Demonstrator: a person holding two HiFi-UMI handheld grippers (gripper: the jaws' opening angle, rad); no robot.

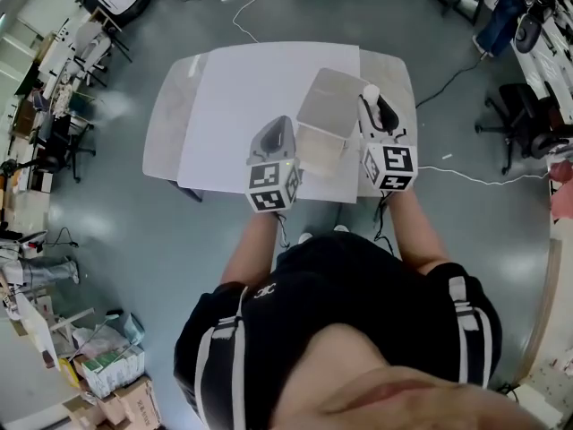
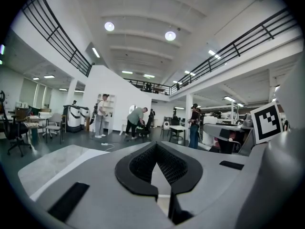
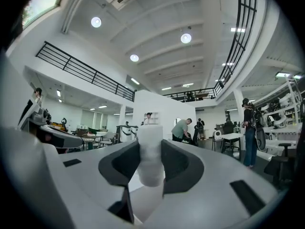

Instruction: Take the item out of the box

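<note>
Right gripper view: right gripper (image 3: 150,146) clamps white cylinder (image 3: 151,163)

Around your white table (image 1: 233,106): a white cable (image 1: 466,176), black chairs (image 1: 524,119), and behind you, cardboard boxes (image 1: 134,401).

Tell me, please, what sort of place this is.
Probably a large open workshop or lab hall: a railed mezzanine runs overhead, an office chair stands nearby, and a cable trails across the grey floor.
</note>
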